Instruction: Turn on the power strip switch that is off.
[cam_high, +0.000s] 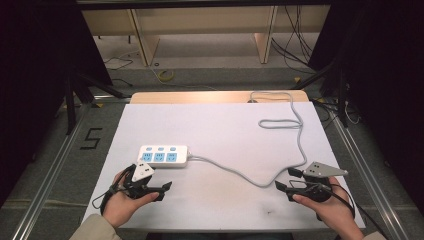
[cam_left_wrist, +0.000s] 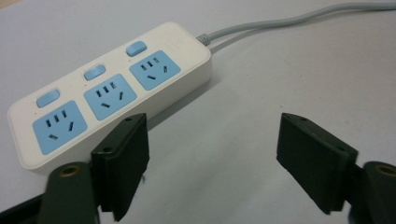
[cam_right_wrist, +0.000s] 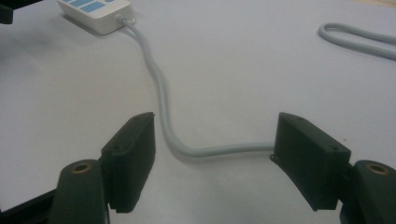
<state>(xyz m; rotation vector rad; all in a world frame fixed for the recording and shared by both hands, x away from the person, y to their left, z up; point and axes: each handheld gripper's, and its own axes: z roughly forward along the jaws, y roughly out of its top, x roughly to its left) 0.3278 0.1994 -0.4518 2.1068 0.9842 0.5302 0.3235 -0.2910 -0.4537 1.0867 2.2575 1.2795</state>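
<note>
A white power strip (cam_high: 163, 156) with three blue sockets and blue switches lies flat on the white table top (cam_high: 220, 125), left of centre. Its grey cable (cam_high: 235, 172) runs right, bends near the right gripper, then loops toward the far edge. My left gripper (cam_high: 166, 191) is held low just in front of the strip, jaws wide apart with nothing between them. In the left gripper view the power strip (cam_left_wrist: 112, 88) lies beyond the left gripper (cam_left_wrist: 212, 163). My right gripper (cam_high: 286, 181) is open too; the cable (cam_right_wrist: 161, 100) passes between its jaws untouched, right gripper (cam_right_wrist: 215, 163).
The table top ends in a bare wooden strip (cam_high: 200, 96) at the far side. Metal rails (cam_high: 365, 170) frame the table. Wooden furniture legs (cam_high: 142, 40) and loose cables (cam_high: 295, 40) are on the floor beyond.
</note>
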